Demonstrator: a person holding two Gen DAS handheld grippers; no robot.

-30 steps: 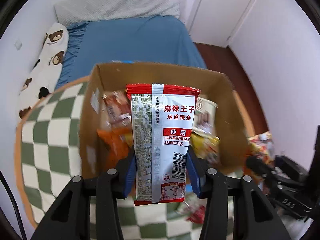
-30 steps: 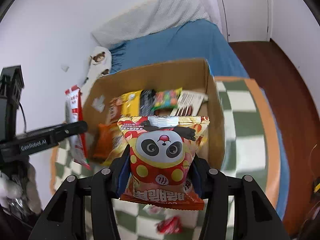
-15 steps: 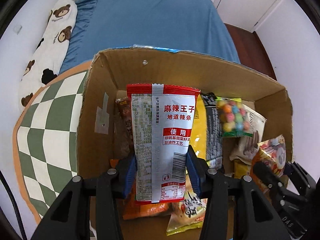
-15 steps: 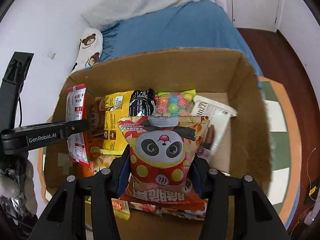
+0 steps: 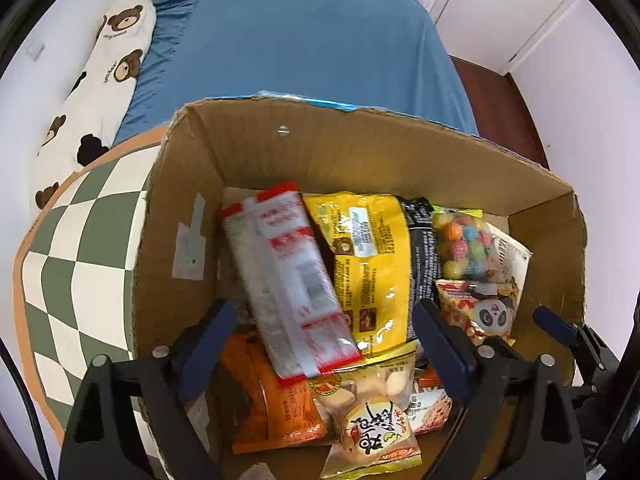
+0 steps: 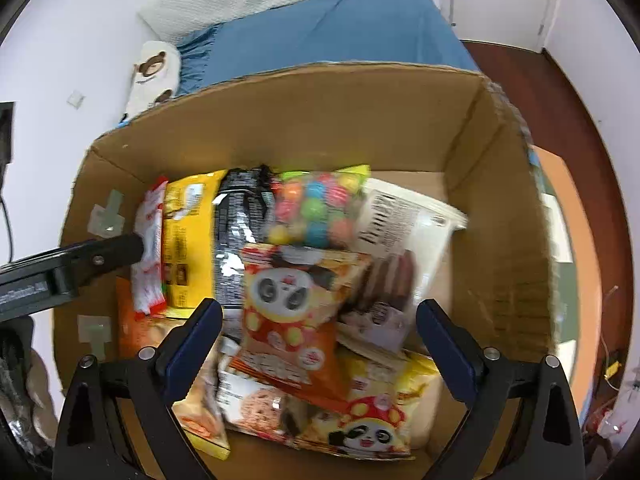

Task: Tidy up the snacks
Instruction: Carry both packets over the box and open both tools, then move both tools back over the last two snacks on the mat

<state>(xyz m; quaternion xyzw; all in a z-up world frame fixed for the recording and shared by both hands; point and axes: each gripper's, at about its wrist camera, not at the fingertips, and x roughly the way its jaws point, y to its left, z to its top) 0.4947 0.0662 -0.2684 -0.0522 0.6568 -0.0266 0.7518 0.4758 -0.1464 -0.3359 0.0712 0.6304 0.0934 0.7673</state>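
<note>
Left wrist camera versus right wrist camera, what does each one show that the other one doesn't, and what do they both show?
Only the left wrist view shows the green checkered cloth left of the cardboard box and the orange packet in full. Only the right wrist view shows the mushroom panda packet and the cookie packet. Both show the box, the blue bed, the yellow packet, the candy ball bag, the panda packet, and the red-and-white packet, with each gripper's jaws opening.

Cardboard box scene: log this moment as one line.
left tool: opening, red-white packet released | right tool: opening, panda bag released | both in cardboard box
</note>
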